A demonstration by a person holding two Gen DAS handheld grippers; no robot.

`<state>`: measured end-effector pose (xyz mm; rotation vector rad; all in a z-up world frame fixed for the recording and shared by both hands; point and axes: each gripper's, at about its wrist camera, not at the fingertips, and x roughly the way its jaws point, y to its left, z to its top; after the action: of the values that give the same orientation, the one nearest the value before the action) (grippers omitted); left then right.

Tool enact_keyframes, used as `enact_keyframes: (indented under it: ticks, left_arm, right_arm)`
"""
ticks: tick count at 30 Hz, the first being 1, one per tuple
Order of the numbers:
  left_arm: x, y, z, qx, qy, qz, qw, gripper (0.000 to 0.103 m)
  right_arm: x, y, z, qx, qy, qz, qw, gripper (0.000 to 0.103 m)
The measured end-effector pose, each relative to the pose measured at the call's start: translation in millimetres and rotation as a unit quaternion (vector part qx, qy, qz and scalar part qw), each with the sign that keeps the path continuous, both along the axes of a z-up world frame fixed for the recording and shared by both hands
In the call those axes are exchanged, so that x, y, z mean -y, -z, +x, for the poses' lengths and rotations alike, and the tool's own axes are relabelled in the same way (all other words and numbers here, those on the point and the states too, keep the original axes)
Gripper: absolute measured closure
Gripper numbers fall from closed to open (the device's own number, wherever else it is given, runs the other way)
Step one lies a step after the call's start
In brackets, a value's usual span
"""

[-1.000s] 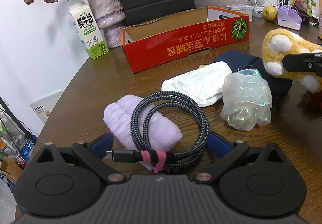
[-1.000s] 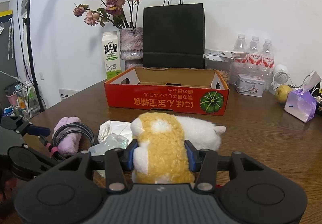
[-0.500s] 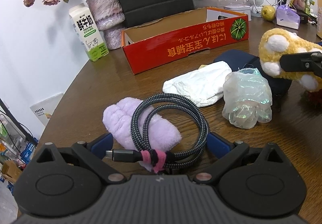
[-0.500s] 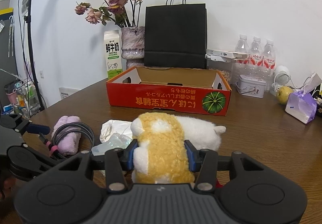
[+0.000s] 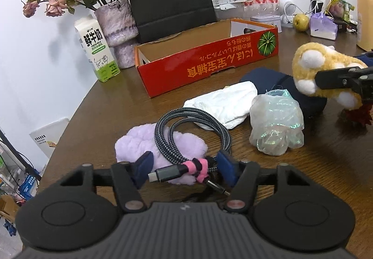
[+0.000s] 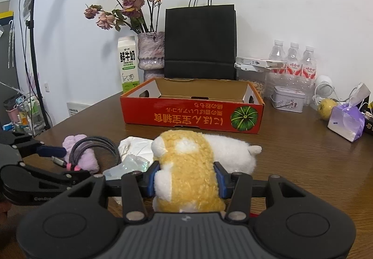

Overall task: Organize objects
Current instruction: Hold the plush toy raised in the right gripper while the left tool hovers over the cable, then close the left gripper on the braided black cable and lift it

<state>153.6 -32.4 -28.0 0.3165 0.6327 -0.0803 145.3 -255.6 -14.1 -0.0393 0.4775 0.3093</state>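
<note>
Left wrist view: the left hand-held gripper (image 5: pixel 185 167) is closing its jaws around the tied end of the coiled braided cable (image 5: pixel 193 133). The pink tie and the plugs sit between the blue pads (image 5: pixel 145 165). The right pad looks to be touching the bundle, while the left pad seems just short of the plug tip, so I would not call it a firm grip yet. The cable lies on top of the lilac fluffy cloth (image 5: pixel 160 147), in front of the red cardboard box (image 5: pixel 209 65) and well apart from it. Between cable and box lie a white crumpled bag (image 5: pixel 223 103) and a clear iridescent wrapper (image 5: pixel 276 124), both on the tabletop (image 5: pixel 112 110). To the right of the box front, the plush toy (image 5: pixel 321 72) is seen in the other tool.

Right wrist view: the right hand-held gripper (image 6: pixel 186 179) is clamped at middling width on the plush toy, its pads pressed into the yellow fur on both sides. The toy sits directly in front of the red box, whose inside looks empty.

The step in hand appears to be picking up: toy secured, cable being pinched. Next, the left jaws need to finish closing on the cable alone, without snagging the lilac cloth beneath. Then both items likely go up and forward over the box's near wall.
</note>
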Motion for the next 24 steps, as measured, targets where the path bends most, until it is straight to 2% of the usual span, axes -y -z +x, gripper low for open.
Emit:
enact_keyframes:
  ticks: [3, 5, 9, 10, 11, 19, 24]
  left_arm:
    - [-2, 0, -1, -0.003, 0.001, -0.006, 1.0000, 0.039]
    - [-3, -1, -1, -0.004, 0.000, -0.011, 0.9999, 0.027]
    - [-1, -5, 2, 0.002, 0.001, -0.020, 0.9998, 0.012]
    - [1, -6, 5, 0.002, 0.002, -0.018, 0.9998, 0.004]
    - [3, -7, 8, 0.002, 0.005, -0.013, 0.9999, 0.002]
    - [7, -3, 47, -0.035, 0.013, 0.009, 0.9993, 0.000]
    - [1, 3, 59, -0.069, 0.031, -0.010, 0.9971, 0.000]
  right_arm:
    - [0, 0, -1, 0.001, -0.001, 0.001, 1.000, 0.057]
    - [1, -1, -2, 0.002, 0.000, 0.001, 1.000, 0.057]
    - [6, -3, -3, 0.005, 0.004, 0.004, 1.000, 0.057]
    - [7, -3, -3, 0.005, 0.005, 0.004, 1.000, 0.057]
    - [9, -2, -4, 0.004, 0.006, 0.006, 1.000, 0.057]
    - [25, -2, 0, 0.003, 0.020, 0.011, 1.000, 0.057]
    - [26, -2, 6, 0.001, 0.021, 0.013, 1.000, 0.057]
